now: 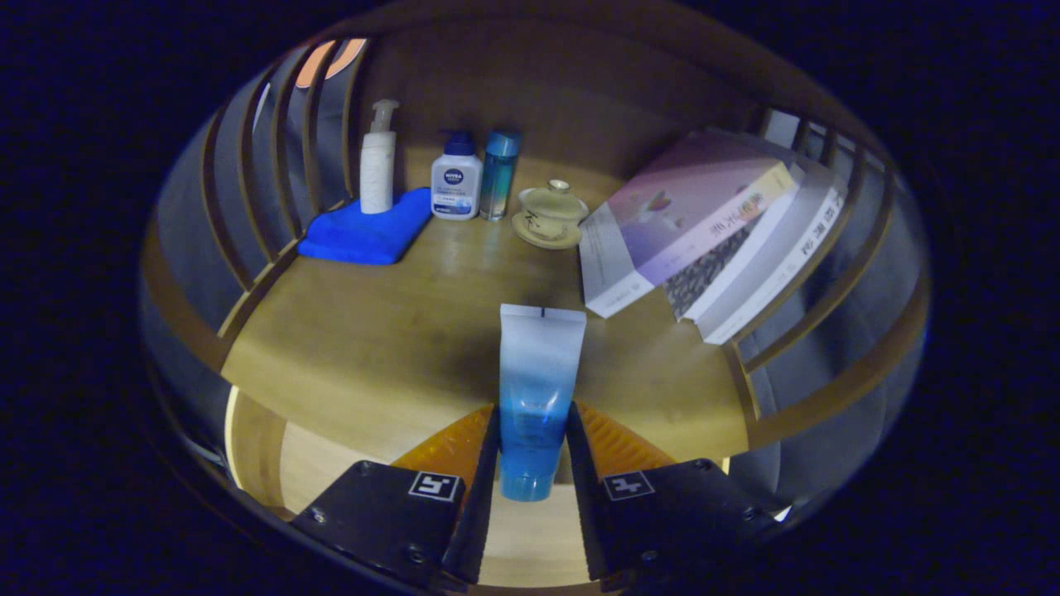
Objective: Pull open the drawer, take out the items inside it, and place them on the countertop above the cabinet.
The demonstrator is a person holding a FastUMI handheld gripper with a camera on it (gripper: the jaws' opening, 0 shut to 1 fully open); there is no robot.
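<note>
Above the wooden table [373,348], jaws pinch a blue-and-white soft plastic tube [537,389]; best lowered flat onto bare wood short of the slanted paperback books [704,232].

You can see a blue cloth [367,233] with a white pump bottle [378,165] standing on it. Beside them stand a small white bottle [455,185] and a blue-green bottle [499,174]. A lidded cup [551,213] sits next to three leaning books [712,228].
</note>
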